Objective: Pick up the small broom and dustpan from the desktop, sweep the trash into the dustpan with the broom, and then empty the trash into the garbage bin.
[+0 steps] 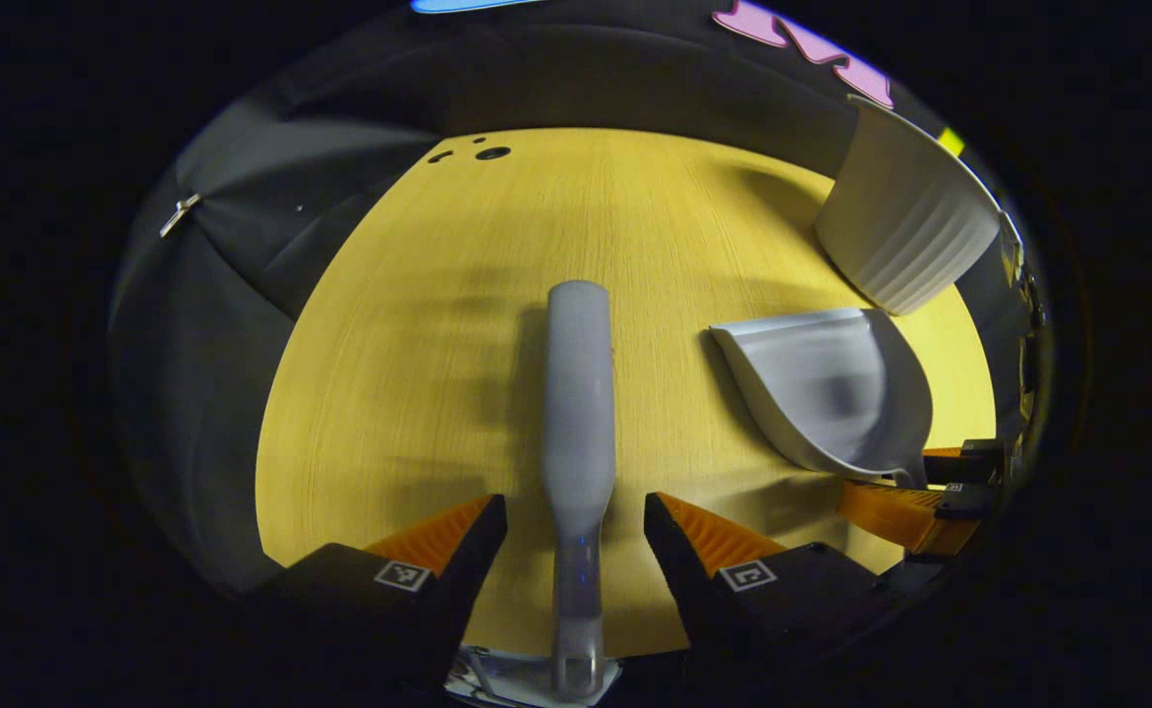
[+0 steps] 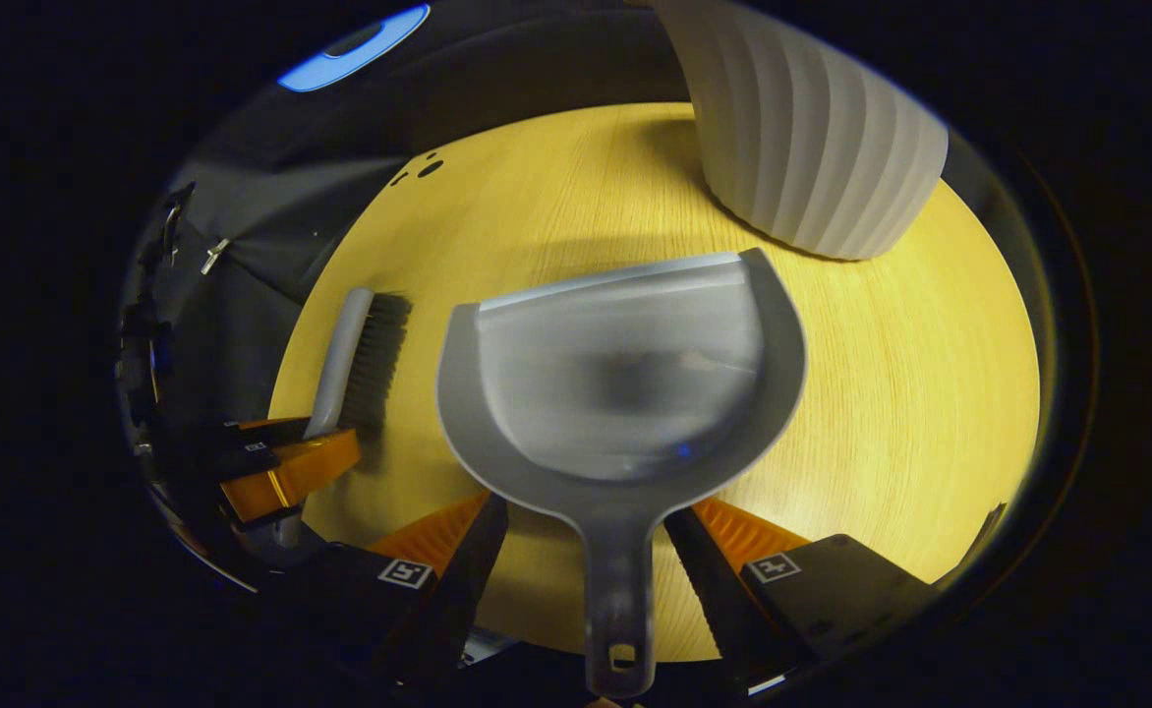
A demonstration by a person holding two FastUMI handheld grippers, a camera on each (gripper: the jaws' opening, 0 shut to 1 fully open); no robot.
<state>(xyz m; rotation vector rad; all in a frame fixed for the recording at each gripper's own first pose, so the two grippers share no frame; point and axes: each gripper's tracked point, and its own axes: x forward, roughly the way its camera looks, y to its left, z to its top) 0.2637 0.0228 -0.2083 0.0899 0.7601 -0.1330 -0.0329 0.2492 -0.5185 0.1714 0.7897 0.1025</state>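
Note:
The grey small broom (image 1: 576,393) lies on the yellow wooden desktop (image 1: 419,374), pointing away from me, bristles (image 2: 379,354) to one side. My left gripper (image 1: 576,521) is open and straddles the broom's handle, with a gap on each side. To the right the grey dustpan (image 2: 625,383) rests flat, its mouth toward the white ribbed garbage bin (image 2: 812,138). My right gripper (image 2: 591,526) is open around the dustpan's handle (image 2: 620,590). The left gripper view shows the dustpan (image 1: 822,393), the right gripper (image 1: 940,492) behind it and the bin (image 1: 905,226) at far right.
The desktop's far edge has small round holes (image 1: 492,152). Black cloth hangs past the left and far edges, with a metal clip (image 1: 180,214) on it. The bin stands close beyond the dustpan's mouth. Bare wood lies left of the broom and between the two tools.

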